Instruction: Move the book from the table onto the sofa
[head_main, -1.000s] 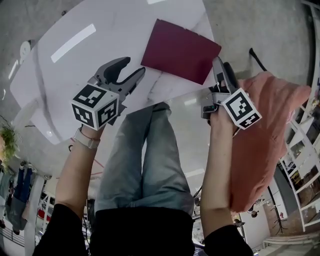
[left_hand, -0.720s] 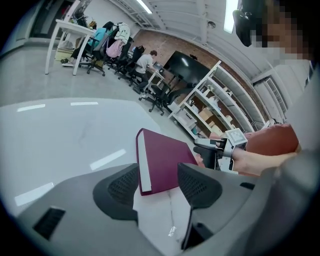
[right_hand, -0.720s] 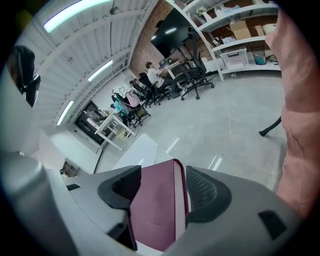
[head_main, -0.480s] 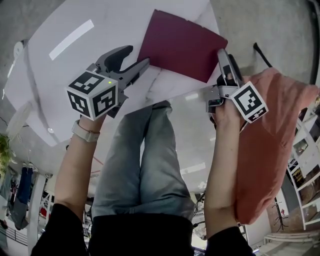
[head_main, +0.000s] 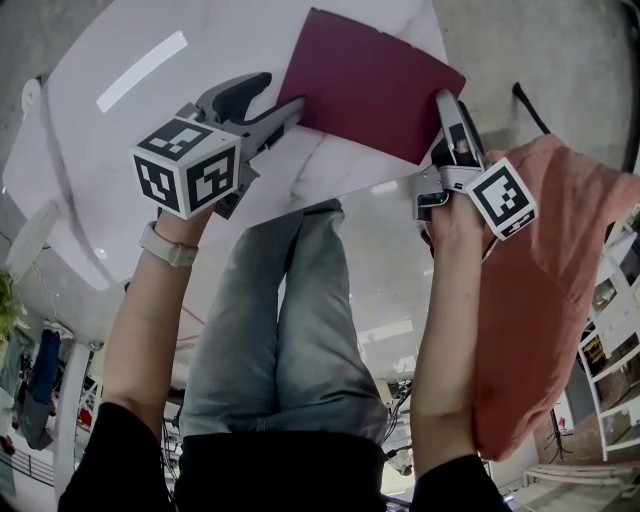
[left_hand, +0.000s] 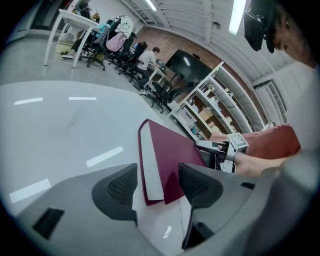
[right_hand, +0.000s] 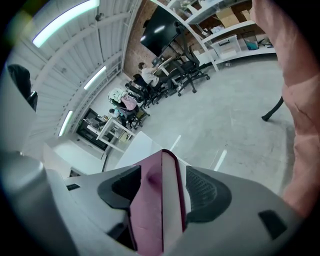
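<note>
The left gripper (head_main: 280, 92) is seen lower and nearer the dark red hardcover book (head_main: 375, 85) than a second ago. Its jaws have just been opening and are spread wide, with the book's near left corner between them, unpressed. The book is laid flat at the far right of the glossy white veined table (head_main: 150, 130). Its right edge is clamped by the right gripper (head_main: 450, 105). A salmon-pink fabric sofa (head_main: 545, 300) is seen at the right, grey concrete floor (head_main: 540, 50) beyond.
</note>
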